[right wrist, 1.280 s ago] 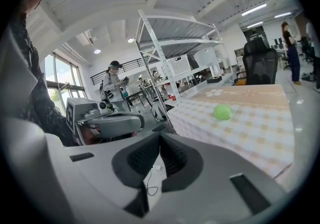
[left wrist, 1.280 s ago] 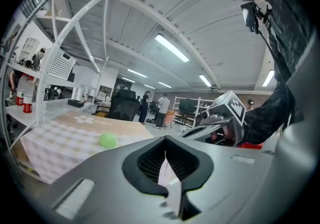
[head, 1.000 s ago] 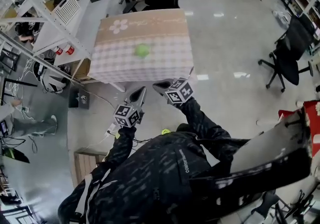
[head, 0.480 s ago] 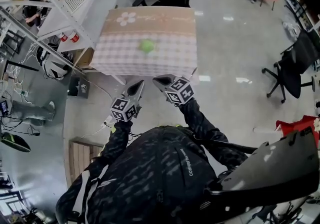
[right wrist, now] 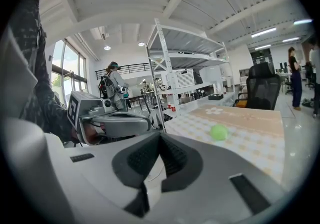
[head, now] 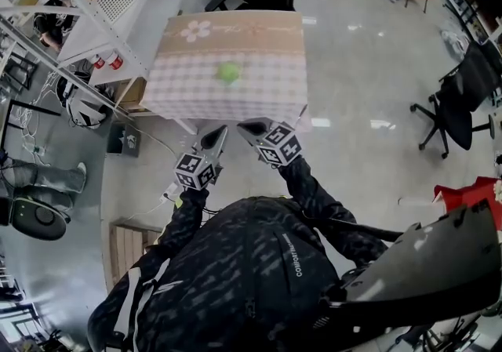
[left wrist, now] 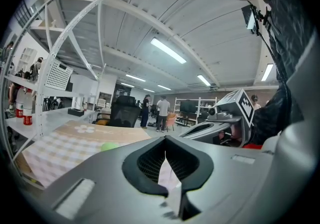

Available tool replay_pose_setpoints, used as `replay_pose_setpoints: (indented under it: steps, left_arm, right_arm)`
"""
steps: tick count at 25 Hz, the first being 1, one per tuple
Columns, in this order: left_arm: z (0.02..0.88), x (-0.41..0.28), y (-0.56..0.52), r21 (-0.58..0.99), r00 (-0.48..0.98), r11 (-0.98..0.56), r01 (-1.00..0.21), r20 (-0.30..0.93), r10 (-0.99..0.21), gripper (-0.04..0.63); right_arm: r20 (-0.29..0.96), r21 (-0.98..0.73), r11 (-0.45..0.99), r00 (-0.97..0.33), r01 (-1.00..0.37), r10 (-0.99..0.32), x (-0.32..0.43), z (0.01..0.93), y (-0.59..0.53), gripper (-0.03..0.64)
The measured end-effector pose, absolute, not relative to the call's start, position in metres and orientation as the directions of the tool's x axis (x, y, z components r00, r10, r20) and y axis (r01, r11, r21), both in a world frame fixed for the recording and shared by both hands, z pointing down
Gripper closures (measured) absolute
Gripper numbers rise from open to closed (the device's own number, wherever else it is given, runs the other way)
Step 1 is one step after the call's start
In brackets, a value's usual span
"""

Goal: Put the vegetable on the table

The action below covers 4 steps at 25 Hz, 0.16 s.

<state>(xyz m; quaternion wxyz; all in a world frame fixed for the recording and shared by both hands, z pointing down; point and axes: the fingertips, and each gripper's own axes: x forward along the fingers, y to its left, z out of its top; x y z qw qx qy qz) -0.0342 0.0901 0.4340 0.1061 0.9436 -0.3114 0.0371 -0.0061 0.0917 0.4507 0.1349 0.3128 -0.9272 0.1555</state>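
A small round green vegetable (head: 228, 71) sits on the beige checked-cloth table (head: 263, 96). The left gripper (head: 213, 139) and right gripper (head: 249, 130) hang just before its near edge — jaws closed, empty.

Head view: you shifted your head, and the table (head: 188, 92) and vegetable (head: 228, 71) slid slightly up-frame | left gripper (head: 218, 135), right gripper (head: 245, 128): their tips crept up-frame likewise, though only barely.

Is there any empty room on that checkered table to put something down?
Plenty. Only the green vegetable lies on the table, near its middle. The checked cloth is bare on either side of it, as is the beige band at the far edge. Tightest is by the near edge, where the left gripper and right gripper hover.
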Motion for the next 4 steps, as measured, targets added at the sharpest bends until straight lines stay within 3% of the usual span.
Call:
replay_pose_setpoints:
  steps: [4]
  left_arm:
    - [0.4335,-0.0319,0.0937,0.176,0.804,-0.784,-0.595,0.130,-0.580,0.600]
  right_arm:
    - [0.346,-0.201,0.756,-0.767,-0.623,-0.540,-0.0053,0.4512,0.0970,0.612]
